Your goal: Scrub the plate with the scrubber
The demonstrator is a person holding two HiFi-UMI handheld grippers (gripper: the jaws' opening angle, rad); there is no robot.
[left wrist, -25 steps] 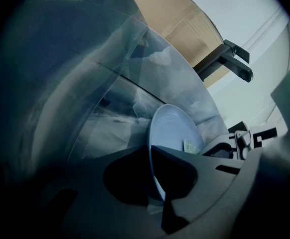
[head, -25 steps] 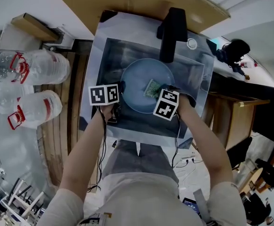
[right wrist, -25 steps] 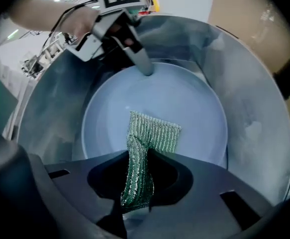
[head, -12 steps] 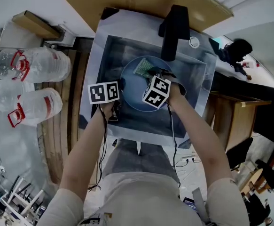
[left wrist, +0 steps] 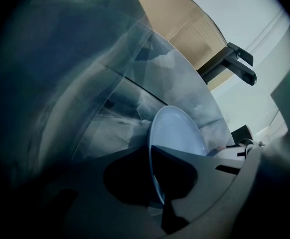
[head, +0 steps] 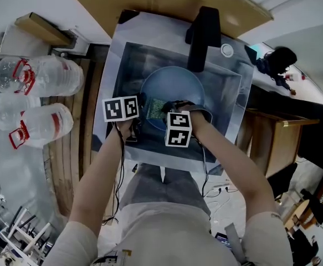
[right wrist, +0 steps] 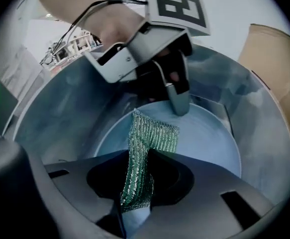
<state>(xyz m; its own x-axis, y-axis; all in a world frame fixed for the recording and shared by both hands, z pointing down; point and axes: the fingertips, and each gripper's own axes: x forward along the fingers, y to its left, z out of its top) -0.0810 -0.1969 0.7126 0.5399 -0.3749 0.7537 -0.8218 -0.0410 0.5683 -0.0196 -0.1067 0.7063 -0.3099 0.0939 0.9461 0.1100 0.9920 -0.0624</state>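
Left tool (left wrist: 150, 156) grips plate (left wrist: 178, 133) rim — right tool (right wrist: 144, 157) clamps scrubber (right wrist: 153, 132).

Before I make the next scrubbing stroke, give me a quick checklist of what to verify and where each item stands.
1. Left gripper clamped on the plate rim: ok.
2. Scrubber pinched in the right gripper: ok.
3. Scrubber's free end lying on the plate face: ok.
4. Plate inside the sink: ok.
5. Scrubber clear of the left gripper's jaws: ok, though they are close.
6. Water or soap on the plate: cannot tell.
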